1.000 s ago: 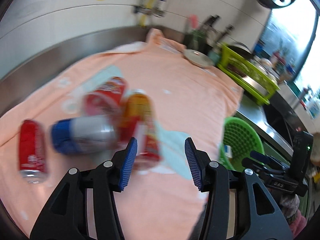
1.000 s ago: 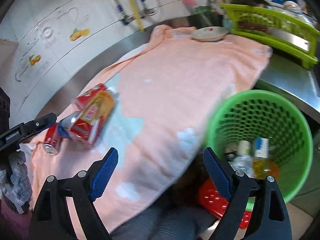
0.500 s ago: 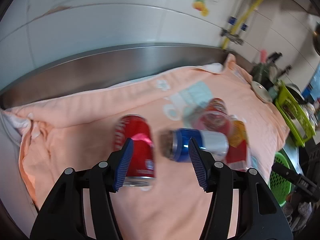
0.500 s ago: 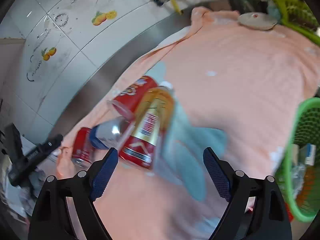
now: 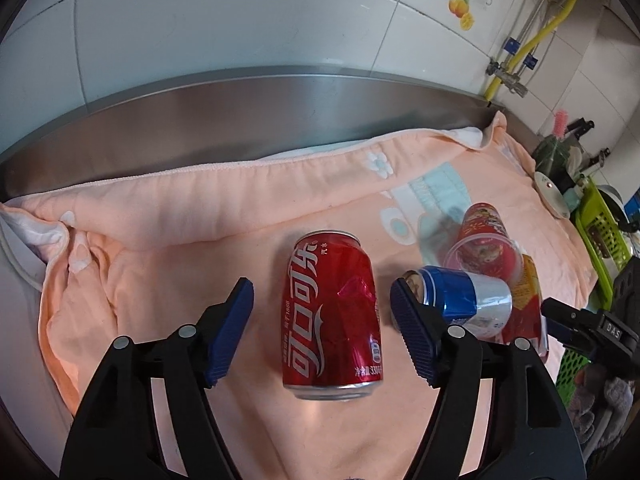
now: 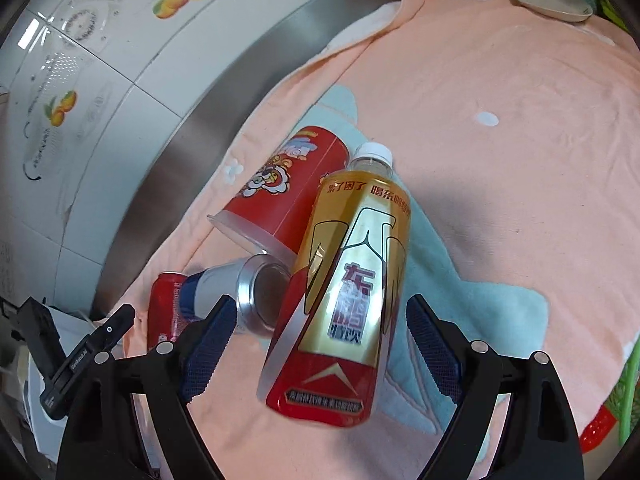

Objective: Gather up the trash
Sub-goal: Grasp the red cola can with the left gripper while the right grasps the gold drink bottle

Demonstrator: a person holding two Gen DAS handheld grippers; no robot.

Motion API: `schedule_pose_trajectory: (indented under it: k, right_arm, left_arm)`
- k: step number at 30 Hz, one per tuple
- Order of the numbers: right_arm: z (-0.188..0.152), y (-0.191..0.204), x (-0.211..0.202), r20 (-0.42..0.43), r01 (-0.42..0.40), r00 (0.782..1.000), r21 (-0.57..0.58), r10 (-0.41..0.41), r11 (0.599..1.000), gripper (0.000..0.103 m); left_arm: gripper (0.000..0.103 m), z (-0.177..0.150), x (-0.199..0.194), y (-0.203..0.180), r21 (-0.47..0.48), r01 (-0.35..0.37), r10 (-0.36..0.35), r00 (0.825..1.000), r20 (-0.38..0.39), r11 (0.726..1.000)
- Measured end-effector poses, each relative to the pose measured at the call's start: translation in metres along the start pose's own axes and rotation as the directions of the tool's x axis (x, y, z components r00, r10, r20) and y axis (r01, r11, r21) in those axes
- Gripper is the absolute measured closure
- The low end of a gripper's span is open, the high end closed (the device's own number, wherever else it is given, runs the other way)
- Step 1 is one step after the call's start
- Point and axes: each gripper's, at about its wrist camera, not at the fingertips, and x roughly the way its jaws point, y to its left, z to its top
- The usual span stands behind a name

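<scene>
A dented red cola can (image 5: 332, 316) lies on the peach towel (image 5: 200, 216). My left gripper (image 5: 322, 320) is open, with a jaw on each side of the can, not touching it. A blue and silver can (image 5: 464, 300), a red cup (image 5: 484, 240) and a gold and red bottle (image 5: 528, 300) lie to its right. My right gripper (image 6: 320, 340) is open around the lower half of the gold and red bottle (image 6: 348, 280). The red cup (image 6: 288, 188), the blue and silver can (image 6: 240, 288) and the cola can (image 6: 164, 308) lie left of it.
A steel backsplash (image 5: 240, 120) and tiled wall run behind the towel. A white plate (image 6: 548, 0) sits at the towel's far end. A green dish rack (image 5: 600, 232) and a green basket (image 5: 572, 368) are at the right edge. The other gripper shows at each view's side (image 6: 80, 356).
My left gripper swung left from the bottle to the cola can and now straddles it. My right gripper swung left from the green basket and closed in on the gold and red bottle.
</scene>
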Motion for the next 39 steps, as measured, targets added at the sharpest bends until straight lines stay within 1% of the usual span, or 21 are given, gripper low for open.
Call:
schedule_pose_trajectory:
  k: [8, 9, 11, 13, 15, 17, 18, 21, 24, 31, 35, 39]
  right_arm:
    - [0.003, -0.009, 0.017, -0.038, -0.002, 0.999, 0.046, 0.004, 0.999, 0.019]
    - [0.004, -0.009, 0.018, -0.042, -0.002, 0.999, 0.048, 0.004, 0.999, 0.02]
    - [0.004, -0.011, 0.022, -0.051, 0.004, 0.999, 0.052, -0.001, 0.999, 0.022]
    - [0.004, -0.013, 0.026, -0.059, 0.003, 0.998, 0.057, 0.0, 0.998, 0.025]
    - [0.004, -0.014, 0.03, -0.067, 0.003, 0.998, 0.063, 0.001, 0.998, 0.031]
    - [0.003, -0.017, 0.033, -0.079, -0.02, 0.997, 0.08, 0.026, 0.997, 0.035]
    - [0.002, -0.019, 0.034, -0.084, -0.045, 0.995, 0.103, 0.054, 0.994, 0.036]
    - [0.002, -0.02, 0.034, -0.085, -0.046, 0.995, 0.102, 0.055, 0.994, 0.037]
    - [-0.001, -0.02, 0.027, -0.082, -0.031, 0.996, 0.069, 0.037, 0.997, 0.037]
    - [-0.011, -0.016, 0.005, -0.057, -0.035, 0.998, 0.005, 0.035, 0.999, 0.037]
    - [-0.017, -0.015, -0.006, -0.043, -0.042, 0.998, -0.011, 0.042, 0.999, 0.037]
    - [-0.026, -0.022, -0.021, -0.023, -0.055, 0.998, -0.012, 0.054, 0.998, 0.037]
  left_arm:
    - [0.033, 0.003, 0.013, 0.0, 0.008, 0.0, 0.0, 1.0, -0.023, 1.0]
    - [0.032, 0.003, 0.014, 0.001, 0.008, 0.001, -0.001, 1.0, -0.026, 1.0]
    - [0.026, 0.004, 0.018, 0.002, 0.001, 0.001, -0.001, 0.999, -0.037, 1.0]
    - [0.026, 0.004, 0.021, 0.002, 0.003, 0.001, -0.001, 0.999, -0.042, 1.0]
    - [0.026, 0.004, 0.025, 0.001, 0.007, -0.002, 0.003, 0.999, -0.052, 1.0]
    - [0.026, 0.004, 0.03, 0.001, 0.013, -0.005, 0.006, 0.998, -0.062, 1.0]
    - [0.026, 0.004, 0.031, 0.0, 0.014, -0.007, 0.008, 0.998, -0.064, 1.0]
    - [0.026, 0.004, 0.037, -0.002, 0.015, 0.001, 0.0, 0.997, -0.079, 1.0]
    - [0.026, 0.004, 0.042, -0.006, 0.025, 0.001, 0.002, 0.996, -0.089, 1.0]
    - [0.026, 0.001, 0.053, -0.013, 0.068, -0.019, 0.027, 0.992, -0.127, 0.998]
    - [0.026, -0.002, 0.058, -0.017, 0.096, -0.032, 0.046, 0.988, -0.146, 0.995]
    - [0.027, -0.004, 0.058, -0.017, 0.095, -0.029, 0.042, 0.989, -0.142, 0.995]
